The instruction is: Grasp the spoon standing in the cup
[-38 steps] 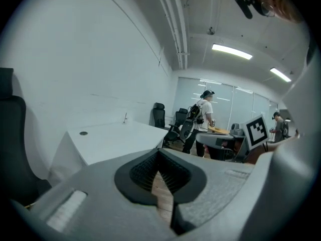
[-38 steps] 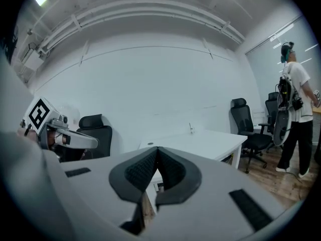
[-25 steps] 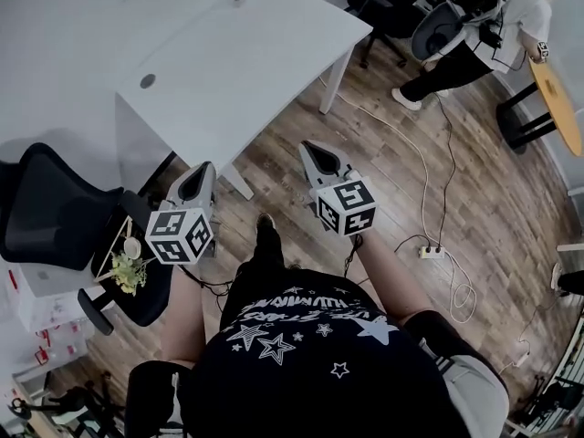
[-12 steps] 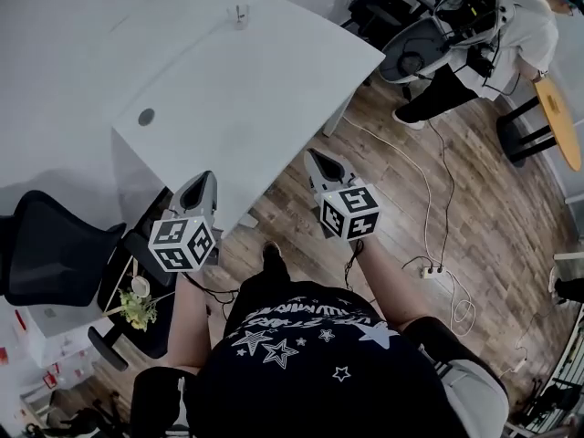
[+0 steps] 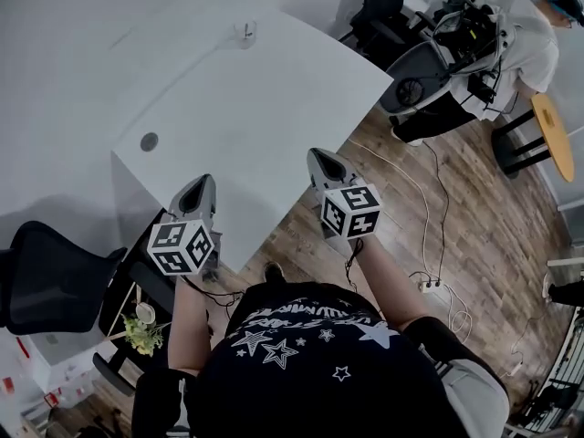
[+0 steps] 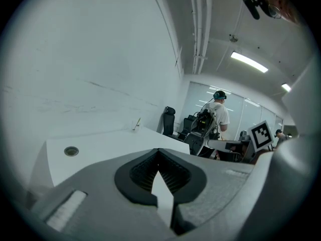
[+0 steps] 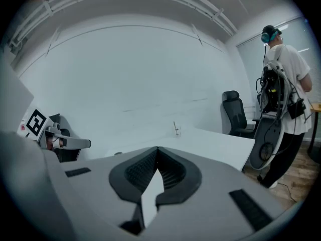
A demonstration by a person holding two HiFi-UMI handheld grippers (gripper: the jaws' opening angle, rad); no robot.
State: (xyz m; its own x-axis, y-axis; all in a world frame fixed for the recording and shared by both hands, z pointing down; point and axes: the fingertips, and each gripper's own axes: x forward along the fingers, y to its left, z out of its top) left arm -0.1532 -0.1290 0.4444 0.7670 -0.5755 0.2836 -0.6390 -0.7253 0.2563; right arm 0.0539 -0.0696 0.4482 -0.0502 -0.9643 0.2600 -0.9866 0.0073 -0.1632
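White table (image 5: pixel 255 108), wood floor (image 5: pixel 392 190), prob. cup (image 5: pixel 244 33); L gripper (image 5: pixel 199 183), R gripper (image 5: pixel 319 157) jaws together.

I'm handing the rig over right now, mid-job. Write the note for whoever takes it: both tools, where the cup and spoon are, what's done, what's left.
Left tool: jaws together, nothing between them, held at the near edge of the white table.
Right tool: jaws together, also empty, at the same near edge.
Cup: at the table's far edge by the wall, with the spoon standing in it, far from both tools.
Done: nothing yet; the spoon is untouched.
Left: bring a tool across the table, open its jaws, and close them on the spoon's handle.
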